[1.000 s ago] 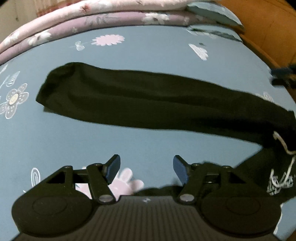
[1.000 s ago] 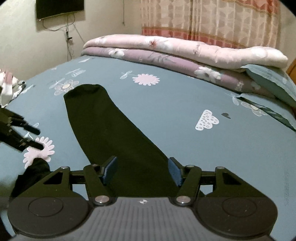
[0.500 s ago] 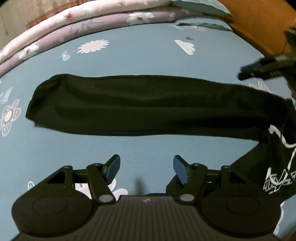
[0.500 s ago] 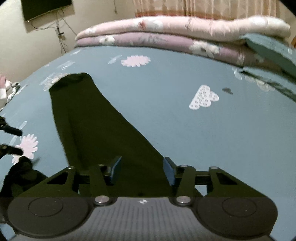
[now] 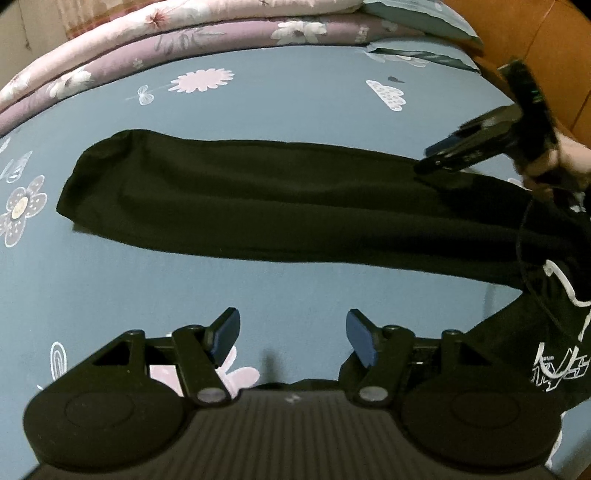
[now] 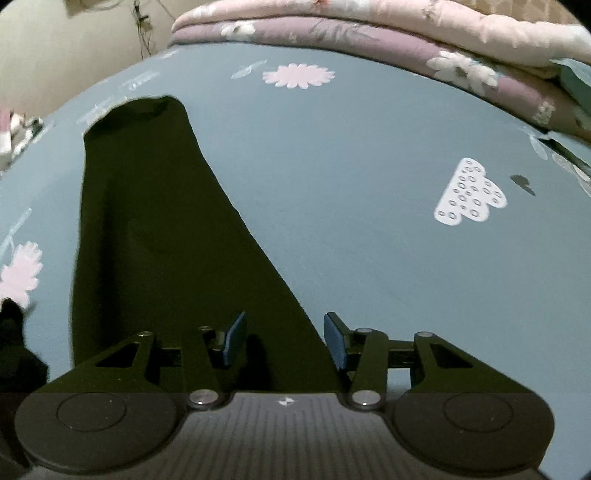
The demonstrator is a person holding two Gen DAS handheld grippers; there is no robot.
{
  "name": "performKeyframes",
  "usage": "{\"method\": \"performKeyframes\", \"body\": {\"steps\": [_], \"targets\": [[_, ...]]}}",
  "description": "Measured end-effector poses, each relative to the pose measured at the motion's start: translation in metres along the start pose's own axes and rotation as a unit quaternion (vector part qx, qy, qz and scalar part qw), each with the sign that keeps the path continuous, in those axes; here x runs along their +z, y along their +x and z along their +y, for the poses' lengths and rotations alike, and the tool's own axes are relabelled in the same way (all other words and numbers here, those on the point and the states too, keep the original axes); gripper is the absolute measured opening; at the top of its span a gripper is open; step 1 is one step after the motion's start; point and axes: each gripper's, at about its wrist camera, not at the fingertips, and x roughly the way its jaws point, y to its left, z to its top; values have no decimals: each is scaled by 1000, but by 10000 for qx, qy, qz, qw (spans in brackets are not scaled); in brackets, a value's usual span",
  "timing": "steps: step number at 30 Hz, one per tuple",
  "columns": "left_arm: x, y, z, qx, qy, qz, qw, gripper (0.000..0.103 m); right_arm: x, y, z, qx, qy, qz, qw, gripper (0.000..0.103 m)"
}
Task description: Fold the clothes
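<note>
Black soft trousers [image 5: 280, 210] lie flat across the middle of the blue flowery bed sheet [image 5: 295, 107]. Left gripper [image 5: 291, 334] and right gripper [image 6: 284, 339] both have fingers spread, holding nothing.

Home bedroom. Bed [image 6: 369, 229] under blue-grey flower-and-cloud sheet; folded pink and mauve floral quilts [image 6: 369, 26] stacked at far edge ahead of gripper; orange-brown headboard [image 5: 535, 44] far right.

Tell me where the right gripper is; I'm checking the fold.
In the left wrist view, the right gripper is at far right, over the black trouser leg's upper edge.
</note>
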Motion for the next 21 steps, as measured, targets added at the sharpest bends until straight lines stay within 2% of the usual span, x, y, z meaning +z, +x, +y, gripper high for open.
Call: {"method": "performKeyframes", "body": {"steps": [4,5,6,7,8,12,21], "targets": [[-6,5,11,-55,-193,50,9998,65,1,16,13,-180,-271,233,9992,50],[-8,6,14,-85,-216,64,9997,65,2,16,15,-204,-282,241,9991,43],[-9,7,16,-105,-218,75,9997,65,3,16,18,-227,-294,250,9990,24],[-10,9,18,-117,-229,88,9996,65,4,15,20,-254,-295,276,9989,13],[-11,11,20,-127,-245,102,9996,65,4,14,24,-293,-307,306,9986,7],[-11,20,28,-236,-368,115,9990,65,9,9,34,-550,-353,319,9974,5],[-17,21,45,-329,-552,17,9979,65,32,12,24,-1134,-93,346,9929,3]]}}
